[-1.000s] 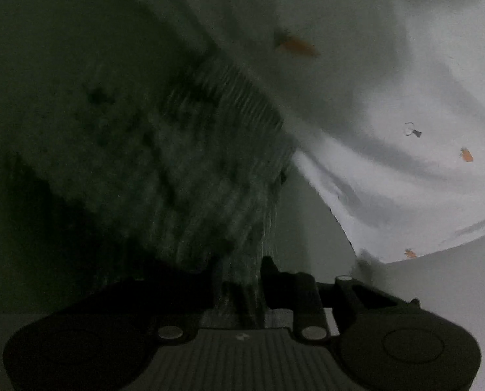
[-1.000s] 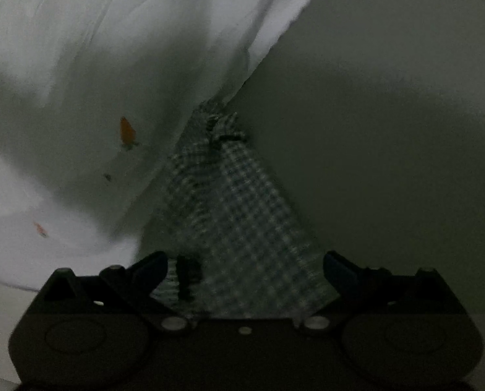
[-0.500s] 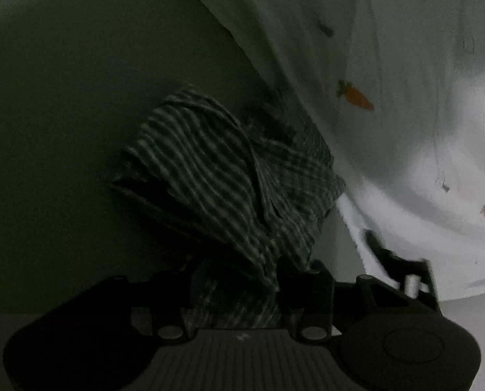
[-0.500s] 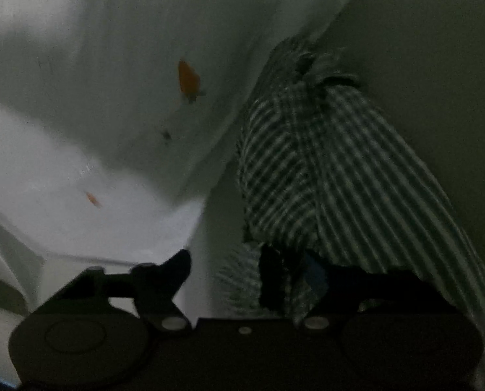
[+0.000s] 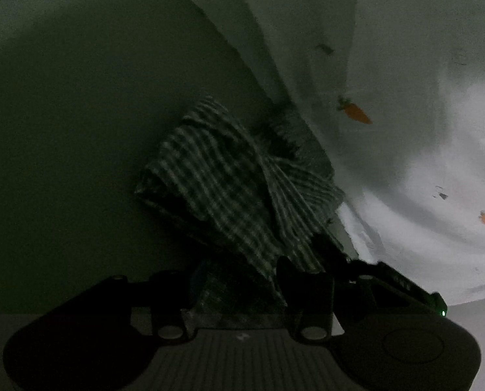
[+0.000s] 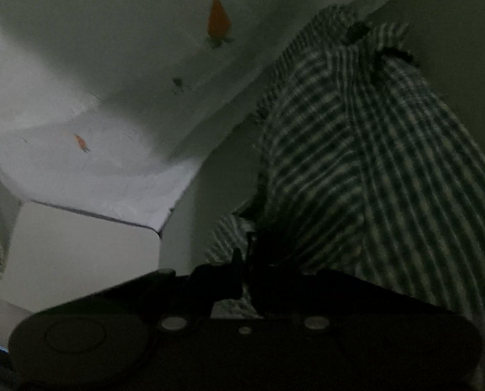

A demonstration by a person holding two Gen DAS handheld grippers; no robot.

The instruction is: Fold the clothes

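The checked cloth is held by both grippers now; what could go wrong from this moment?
1. The checked cloth hangs bunched between the left gripper and right gripper, so a fold made now may come out crooked.
2. The right gripper, whose jaws have just closed, seems to pinch only an edge; that edge might slip out.
3. The cloth lies close to the white carrot-print fabric and could drag it.

Both wrist views very dim, noisy, greenish cast. Only bright patch is the white sheet [image 5: 438, 163]: right side in left view, lower left in right view [image 6: 79, 169]. Tongs bodies read as near-black silhouettes. Checked cloth [image 5: 235, 189] soft, slightly motion-blurred. Heavy fisheye bending, black vignette in the corners.
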